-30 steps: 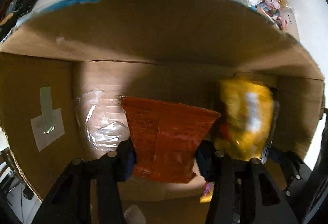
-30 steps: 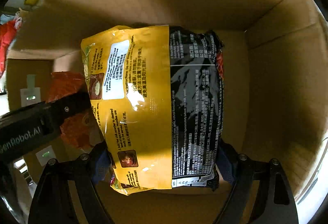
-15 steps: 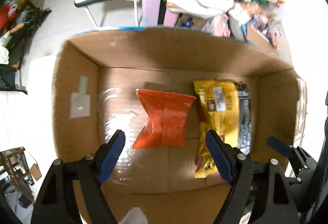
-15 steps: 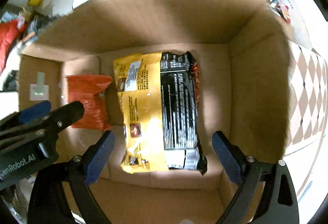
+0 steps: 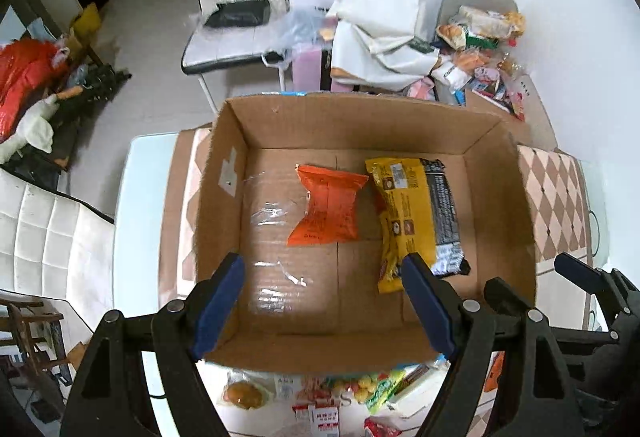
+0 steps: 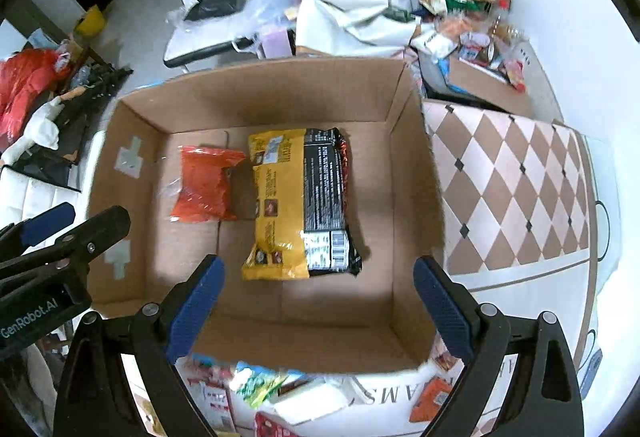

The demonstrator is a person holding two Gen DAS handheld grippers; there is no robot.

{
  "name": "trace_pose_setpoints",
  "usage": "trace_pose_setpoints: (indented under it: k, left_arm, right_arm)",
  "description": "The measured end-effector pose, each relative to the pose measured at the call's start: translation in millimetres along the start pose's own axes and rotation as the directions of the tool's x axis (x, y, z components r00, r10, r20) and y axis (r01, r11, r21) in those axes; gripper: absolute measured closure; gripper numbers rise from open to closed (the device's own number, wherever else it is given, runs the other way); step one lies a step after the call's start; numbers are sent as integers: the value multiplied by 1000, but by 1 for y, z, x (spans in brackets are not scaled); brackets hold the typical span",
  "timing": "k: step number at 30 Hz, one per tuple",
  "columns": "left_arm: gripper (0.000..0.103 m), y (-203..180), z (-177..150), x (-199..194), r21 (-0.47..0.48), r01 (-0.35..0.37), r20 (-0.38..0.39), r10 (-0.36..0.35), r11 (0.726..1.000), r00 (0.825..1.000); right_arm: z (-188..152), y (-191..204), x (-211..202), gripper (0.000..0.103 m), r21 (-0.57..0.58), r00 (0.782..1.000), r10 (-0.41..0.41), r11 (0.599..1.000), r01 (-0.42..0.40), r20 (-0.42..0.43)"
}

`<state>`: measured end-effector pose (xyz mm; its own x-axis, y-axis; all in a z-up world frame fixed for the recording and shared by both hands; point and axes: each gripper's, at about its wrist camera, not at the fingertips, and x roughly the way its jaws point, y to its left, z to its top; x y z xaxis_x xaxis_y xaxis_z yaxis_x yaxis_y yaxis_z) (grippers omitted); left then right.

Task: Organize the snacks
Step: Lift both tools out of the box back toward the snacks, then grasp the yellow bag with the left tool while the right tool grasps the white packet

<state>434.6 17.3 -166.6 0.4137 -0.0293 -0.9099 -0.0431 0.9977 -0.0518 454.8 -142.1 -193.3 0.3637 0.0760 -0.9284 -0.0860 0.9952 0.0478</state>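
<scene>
Snack packs (image 5: 320,403) are lying on tabletop (image 6: 520,277) under near box wall (image 5: 320,353), just below both tools. L tool (image 5: 320,301), R tool (image 6: 320,297) are hanging released, empty. Orange pouch (image 5: 326,211), yellow noodle pack (image 5: 408,213) are resting in box.

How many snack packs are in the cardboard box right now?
2. The orange packet lies on the floor of the cardboard box toward its left; the yellow-and-black pack lies beside it near the middle. Nothing seems hidden beneath them.
</scene>
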Motion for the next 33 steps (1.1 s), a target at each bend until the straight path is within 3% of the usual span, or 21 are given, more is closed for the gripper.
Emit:
trace_pose_setpoints:
  k: [10,17,19,22,26,29,33]
  left_arm:
    - [23,-3,-39,-60,-20,-2,86,3,1000,996]
    - [23,-2,-61,-78,-50,-3,116,9,999,993]
    - [23,2,-66,-81,-64,6,133,3,998,991]
    - [10,14,-78,-77,-105,24,133,-10,994,991]
    - [10,39,-107,-60,-212,27,78,-11,977,997]
    - [10,70,-145,-35,-335,21,-18,-28,942,999]
    - [10,112,-200,-2,-486,-22,-148,-57,874,987]
  right_arm:
    - [-45,6,-71,6,-31,996,48,999,-45,78]
    - [-72,4,-94,6,-22,993,76,997,-75,85]
    - [-81,2,-91,6,1,994,90,996,-90,57]
    - [-96,-5,-78,6,47,992,125,991,-125,-4]
    - [-130,-12,-31,6,156,968,202,971,-179,-146]
    - [-160,-17,20,6,255,927,255,949,-186,-276]
    - [-186,-25,71,6,360,893,264,924,-126,-364]
